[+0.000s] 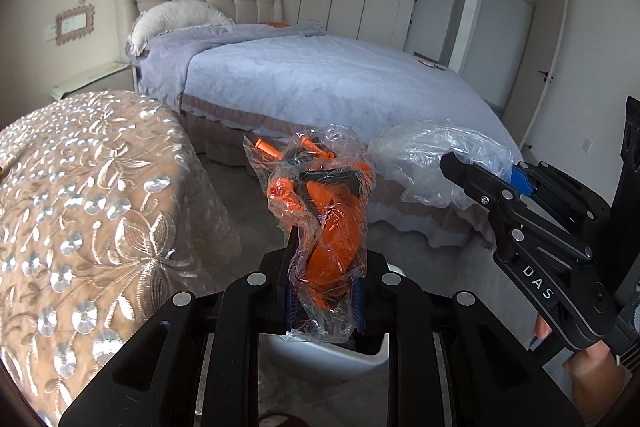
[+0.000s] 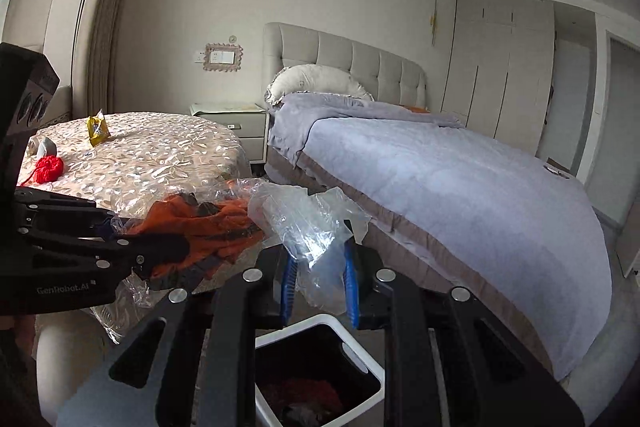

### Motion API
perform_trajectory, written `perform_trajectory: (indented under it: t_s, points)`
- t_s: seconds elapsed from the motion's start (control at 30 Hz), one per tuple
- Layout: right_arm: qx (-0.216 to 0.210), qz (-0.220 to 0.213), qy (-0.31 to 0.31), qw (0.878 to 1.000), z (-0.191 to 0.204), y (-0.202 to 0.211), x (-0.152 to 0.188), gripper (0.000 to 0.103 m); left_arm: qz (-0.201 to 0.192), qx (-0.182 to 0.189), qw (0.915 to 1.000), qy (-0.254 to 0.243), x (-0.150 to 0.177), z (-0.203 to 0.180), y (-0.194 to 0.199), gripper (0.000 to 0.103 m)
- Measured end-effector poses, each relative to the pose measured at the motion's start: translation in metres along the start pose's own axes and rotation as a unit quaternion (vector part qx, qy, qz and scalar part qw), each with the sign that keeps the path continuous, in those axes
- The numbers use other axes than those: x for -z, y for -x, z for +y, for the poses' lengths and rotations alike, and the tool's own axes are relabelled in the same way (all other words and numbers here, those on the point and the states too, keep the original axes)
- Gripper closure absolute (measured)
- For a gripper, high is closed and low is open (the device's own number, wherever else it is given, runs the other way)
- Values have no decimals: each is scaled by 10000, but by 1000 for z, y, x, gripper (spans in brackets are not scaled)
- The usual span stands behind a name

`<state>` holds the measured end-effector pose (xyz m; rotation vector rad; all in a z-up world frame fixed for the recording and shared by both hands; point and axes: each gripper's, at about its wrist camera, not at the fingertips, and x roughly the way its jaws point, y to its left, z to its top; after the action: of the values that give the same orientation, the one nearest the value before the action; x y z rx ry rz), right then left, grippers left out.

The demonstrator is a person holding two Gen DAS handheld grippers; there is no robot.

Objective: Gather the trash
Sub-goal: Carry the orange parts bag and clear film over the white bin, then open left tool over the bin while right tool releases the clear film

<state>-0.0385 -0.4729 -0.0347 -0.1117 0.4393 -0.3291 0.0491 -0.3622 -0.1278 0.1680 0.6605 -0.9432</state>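
My left gripper (image 1: 324, 291) is shut on a crumpled clear wrapper with orange and black print (image 1: 320, 203), held upright above the white bin (image 1: 316, 359). In the right wrist view the same wrapper (image 2: 208, 227) hangs from the left gripper (image 2: 160, 251) at the left. My right gripper (image 2: 318, 287) is shut on a clear plastic bag (image 2: 308, 223), above the white bin (image 2: 360, 371), which holds red and dark scraps. In the left wrist view the right gripper (image 1: 452, 163) holds that bag (image 1: 440, 155) at the right.
A round table with a shiny embroidered cloth (image 2: 160, 151) carries a yellow packet (image 2: 97, 127), a red yarn bundle (image 2: 48, 169) and a small grey object (image 2: 45, 147). A bed with a lavender cover (image 2: 440, 179) fills the right. A nightstand (image 2: 236, 123) and wardrobes (image 2: 504, 67) stand behind.
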Motion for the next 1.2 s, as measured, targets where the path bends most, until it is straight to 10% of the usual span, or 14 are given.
perform_trajectory:
  t_s: [0.63, 0.67, 0.77, 1.2]
  points:
    - [342, 547, -325, 9974, -59, -29, 56, 81, 1076, 296, 9934, -254, 31, -39, -131, 80]
    - [351, 579, -338, 9971, -61, -30, 59, 81, 1223, 321, 9917, -230, 34, -39, -143, 72]
    - [366, 680, -387, 9963, -65, -34, 65, 80, 1499, 131, 9883, -244, 39, -40, -167, 6]
    - [115, 704, -422, 9966, -63, -53, 67, 79, 751, -608, 9953, -56, 6, -16, -116, 5]
